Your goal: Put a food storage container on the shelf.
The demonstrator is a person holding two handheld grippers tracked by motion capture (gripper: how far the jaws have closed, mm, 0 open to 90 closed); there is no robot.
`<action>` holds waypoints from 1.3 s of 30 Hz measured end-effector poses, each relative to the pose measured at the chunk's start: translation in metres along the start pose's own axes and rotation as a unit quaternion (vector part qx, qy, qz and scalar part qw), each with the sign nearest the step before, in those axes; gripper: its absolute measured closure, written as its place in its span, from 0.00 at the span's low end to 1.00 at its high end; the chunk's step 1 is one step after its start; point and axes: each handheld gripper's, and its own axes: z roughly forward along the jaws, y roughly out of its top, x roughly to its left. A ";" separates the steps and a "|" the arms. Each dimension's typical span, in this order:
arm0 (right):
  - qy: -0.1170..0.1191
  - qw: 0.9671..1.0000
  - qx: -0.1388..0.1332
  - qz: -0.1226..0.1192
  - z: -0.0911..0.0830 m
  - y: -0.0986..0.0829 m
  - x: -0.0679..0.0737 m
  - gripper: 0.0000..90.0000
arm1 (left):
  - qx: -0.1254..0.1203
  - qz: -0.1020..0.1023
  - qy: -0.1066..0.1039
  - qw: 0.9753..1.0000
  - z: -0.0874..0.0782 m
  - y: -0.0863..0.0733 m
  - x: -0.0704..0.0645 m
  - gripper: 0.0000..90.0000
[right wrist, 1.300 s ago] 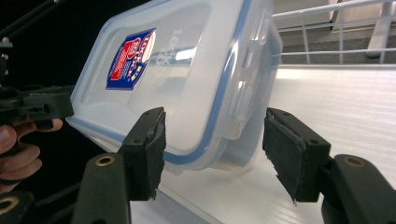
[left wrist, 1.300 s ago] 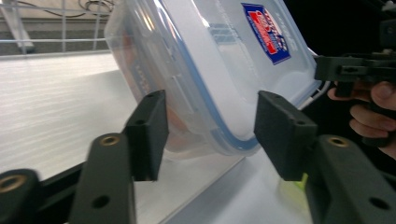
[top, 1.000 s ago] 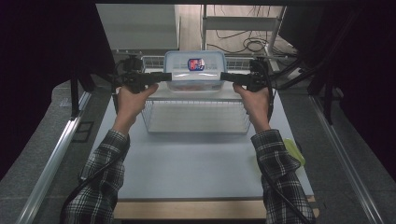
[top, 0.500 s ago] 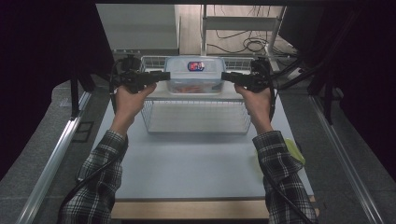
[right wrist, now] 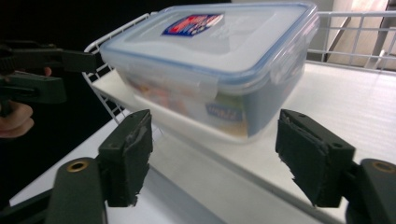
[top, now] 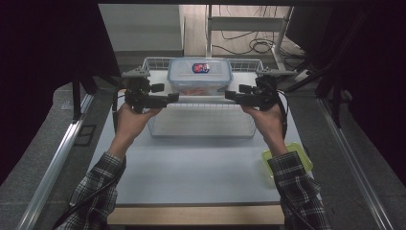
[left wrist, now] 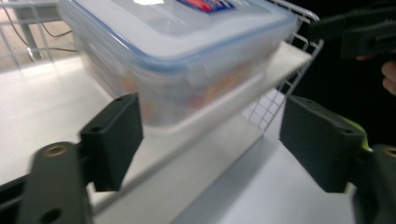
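Container (top: 199, 75) (lid on) on wire shelf (top: 249, 63), between left gripper (top: 173, 97) and right gripper (top: 231, 95), both wide apart.

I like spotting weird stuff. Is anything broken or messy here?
The right gripper has ragged, chipped pads. The plastic box sits closed and level on the shelf, nothing spilled.

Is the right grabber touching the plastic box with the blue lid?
Apart. In the right gripper view, the right gripper has both jaws spread wide, and white shelf shows between them and the plastic box.
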 end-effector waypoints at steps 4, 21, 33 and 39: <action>-0.005 1.000 0.006 -0.016 -0.005 -0.010 0.006 0.28 | 0.007 0.004 -0.004 1.000 -0.003 -0.013 -0.008 0.17; -0.006 0.996 0.019 -0.086 -0.019 -0.055 0.033 0.11 | 0.013 0.037 -0.007 0.999 -0.027 -0.063 -0.038 0.05; -0.006 0.995 0.032 -0.098 -0.029 -0.096 0.042 0.05 | 0.010 0.058 0.001 0.998 -0.041 -0.103 -0.055 0.03; -0.024 0.993 0.035 -0.112 -0.036 -0.116 0.047 0.04 | 0.000 0.058 0.015 0.998 -0.048 -0.127 -0.060 0.02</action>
